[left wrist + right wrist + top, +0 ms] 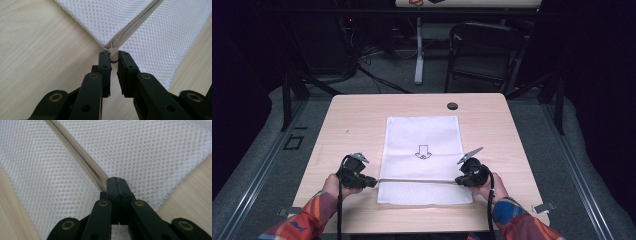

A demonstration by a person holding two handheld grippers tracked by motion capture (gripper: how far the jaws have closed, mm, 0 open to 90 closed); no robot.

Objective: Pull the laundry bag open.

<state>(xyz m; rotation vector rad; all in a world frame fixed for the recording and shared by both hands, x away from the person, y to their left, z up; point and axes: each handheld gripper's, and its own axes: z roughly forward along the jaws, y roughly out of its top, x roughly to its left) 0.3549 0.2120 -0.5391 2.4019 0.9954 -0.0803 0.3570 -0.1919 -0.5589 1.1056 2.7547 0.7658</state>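
With the left tongs (114, 55) clamped on the small pale zipper pull (113, 51) at the flat white mesh bag's (422, 145) corner and the right tongs (116, 182) pinched together on its zipper edge, a sideways tug could slip the pull free across the pale wooden bench (352, 115) in this dark room.

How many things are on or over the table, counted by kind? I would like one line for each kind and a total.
White mesh bag with zipper: 1
Black round cap in the tabletop: 1
Handheld gripper: 2, left gripper and right gripper
Total: 4
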